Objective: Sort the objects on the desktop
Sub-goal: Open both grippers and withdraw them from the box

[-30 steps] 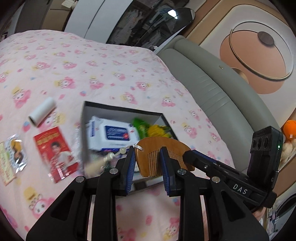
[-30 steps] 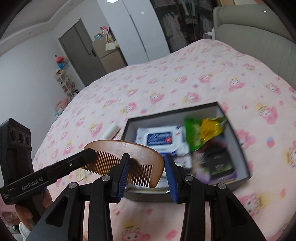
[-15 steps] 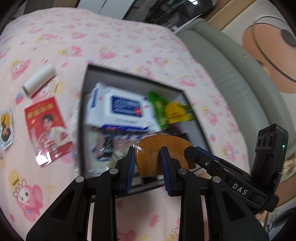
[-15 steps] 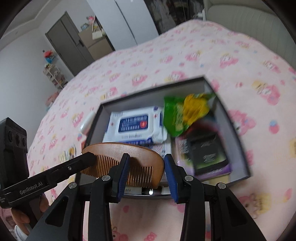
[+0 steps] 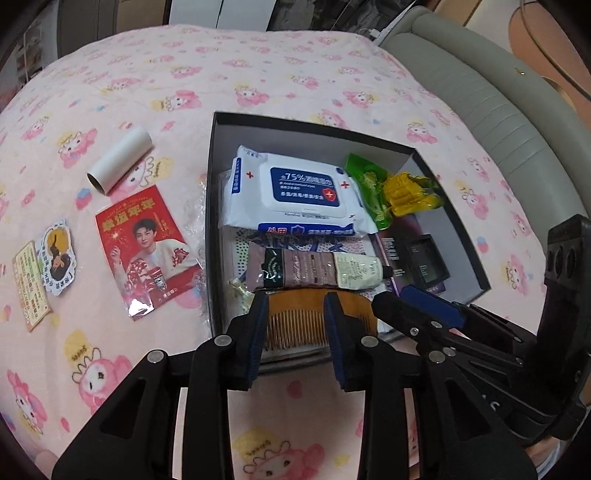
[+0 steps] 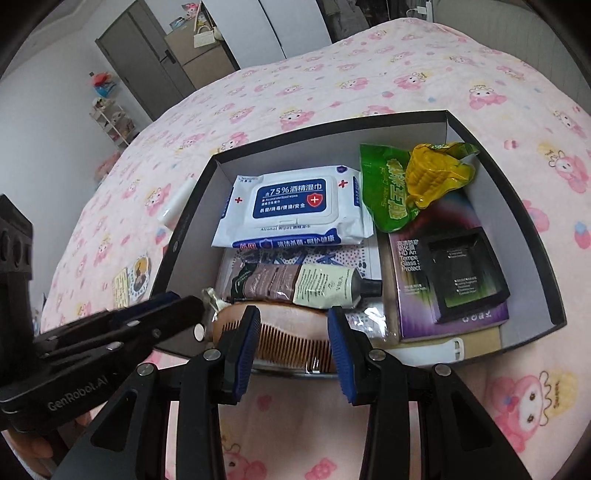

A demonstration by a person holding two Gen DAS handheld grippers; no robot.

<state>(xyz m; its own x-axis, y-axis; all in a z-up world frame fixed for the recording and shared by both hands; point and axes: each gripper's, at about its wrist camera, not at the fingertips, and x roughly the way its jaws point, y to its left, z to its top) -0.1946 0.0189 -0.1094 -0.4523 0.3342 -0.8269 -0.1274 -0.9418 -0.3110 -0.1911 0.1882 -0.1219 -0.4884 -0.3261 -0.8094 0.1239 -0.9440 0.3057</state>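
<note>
A bed (image 6: 280, 99) fills most of both views, spread with a pink sheet printed with cartoon figures; a padded grey headboard (image 5: 491, 96) curves along one edge; beyond the bed stand a dark grey door (image 6: 136, 70), white wardrobe panels (image 6: 280, 26) and a small cluttered shelf (image 6: 110, 114) against a pale wall (image 6: 40, 122).

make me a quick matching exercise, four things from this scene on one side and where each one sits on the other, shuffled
Things:
1. wet wipes pack
2. cardboard tube
3. wooden comb
4. corn snack packet

Places:
A. on the bedspread, outside the box
B. box's near edge, between the gripper fingers
C. far left part of the box
D. far right part of the box

Pairs: 1-C, 2-A, 3-B, 4-D
</note>
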